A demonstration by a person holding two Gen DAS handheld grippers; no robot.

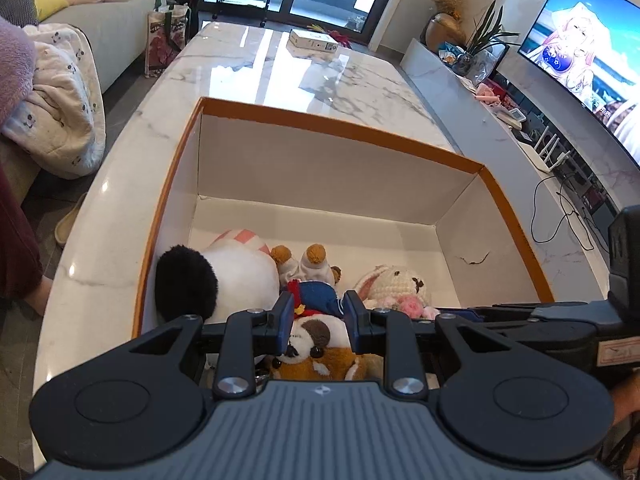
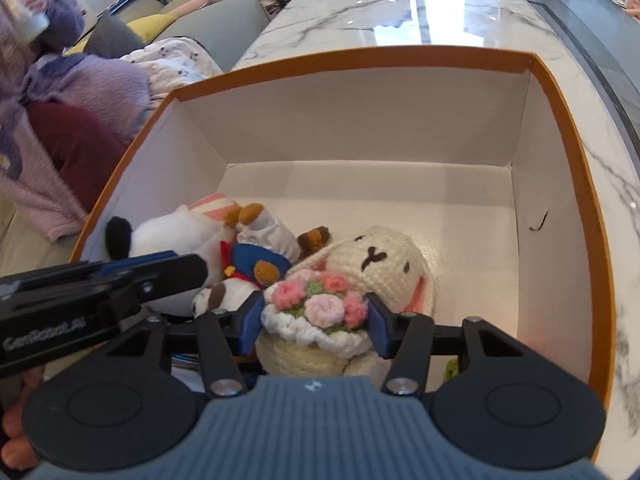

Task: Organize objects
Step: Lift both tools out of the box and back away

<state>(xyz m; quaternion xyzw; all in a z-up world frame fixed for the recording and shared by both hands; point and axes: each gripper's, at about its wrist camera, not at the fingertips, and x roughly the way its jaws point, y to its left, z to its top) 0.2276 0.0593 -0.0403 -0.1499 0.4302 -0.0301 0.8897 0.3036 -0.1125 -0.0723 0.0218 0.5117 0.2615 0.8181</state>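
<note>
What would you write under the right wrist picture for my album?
Right gripper around a crocheted bunny inside the orange-rimmed box.

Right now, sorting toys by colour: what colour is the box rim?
Orange rim, white inside; clearest in the right wrist view.

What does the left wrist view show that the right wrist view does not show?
Only the left wrist view: a television and a potted plant on the right.

Only the right wrist view: the crochet rabbit's flower bouquet between the right gripper pads.

Both: the orange-rimmed box, the sailor-suit plush dog, the marble table.
</note>
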